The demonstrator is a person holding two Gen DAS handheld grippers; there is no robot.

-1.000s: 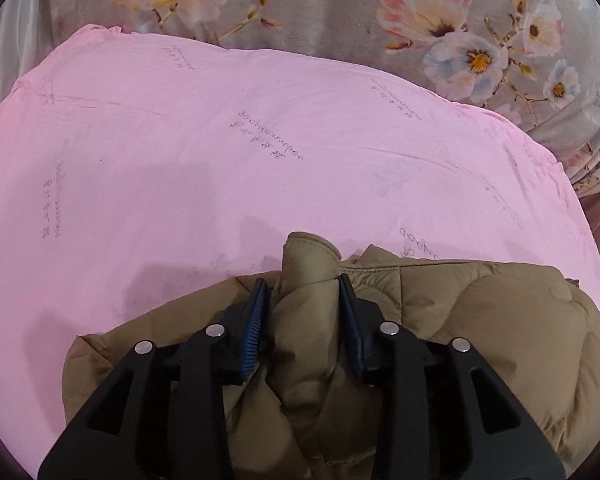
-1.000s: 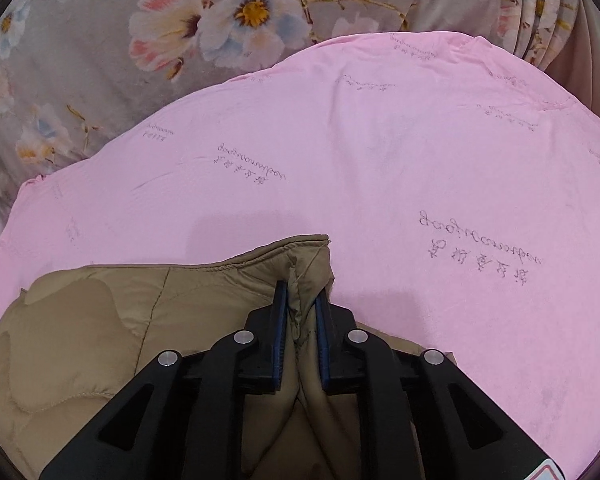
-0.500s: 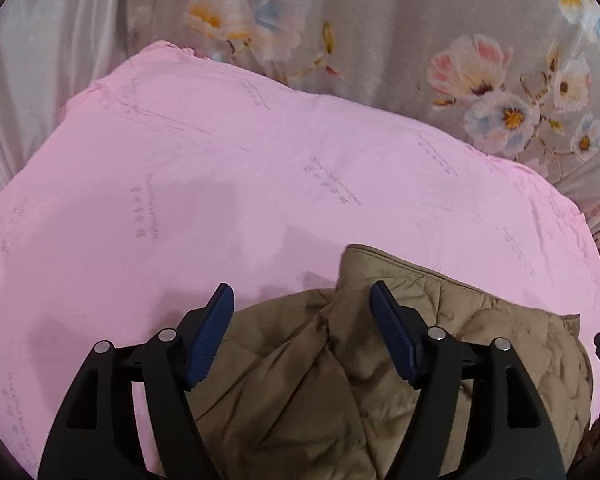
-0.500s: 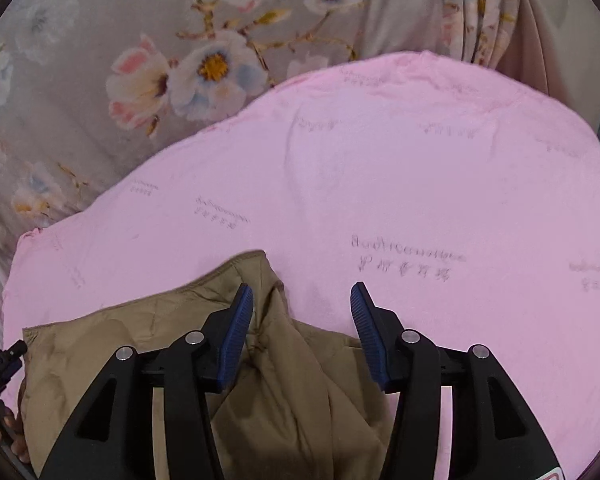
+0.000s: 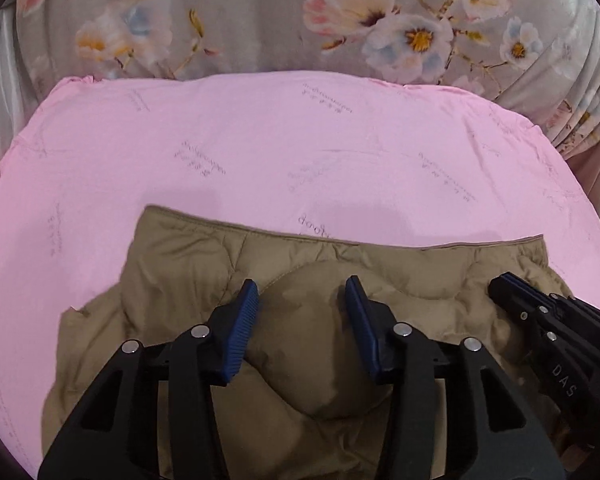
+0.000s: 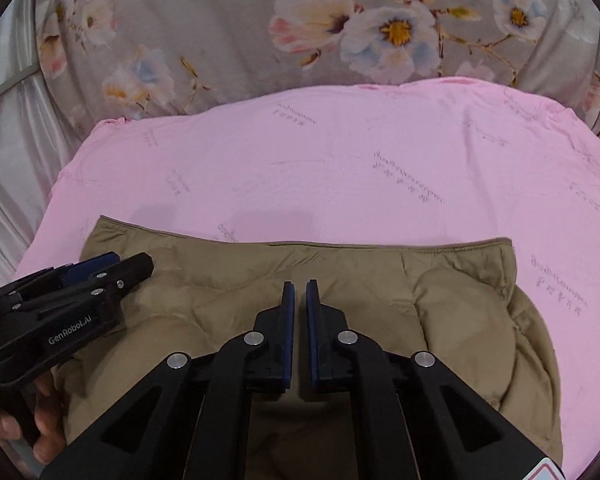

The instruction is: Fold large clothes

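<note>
A tan quilted jacket (image 5: 300,320) lay folded on the near part of a pink sheet (image 5: 260,152), its long axis running left to right. The left gripper (image 5: 302,300) hovered above it, fingers apart; the right gripper (image 6: 299,300), fingers nearly together, held nothing.

jacket (image 5: 308,264) on sheet (image 5: 300,152) — curtain (image 5: 260,20) behind

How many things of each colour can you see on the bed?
Tan: 1, the puffy jacket
Pink: 1, the sheet
Black with blue jaws: 2, the left gripper and the right gripper
Total: 4
</note>
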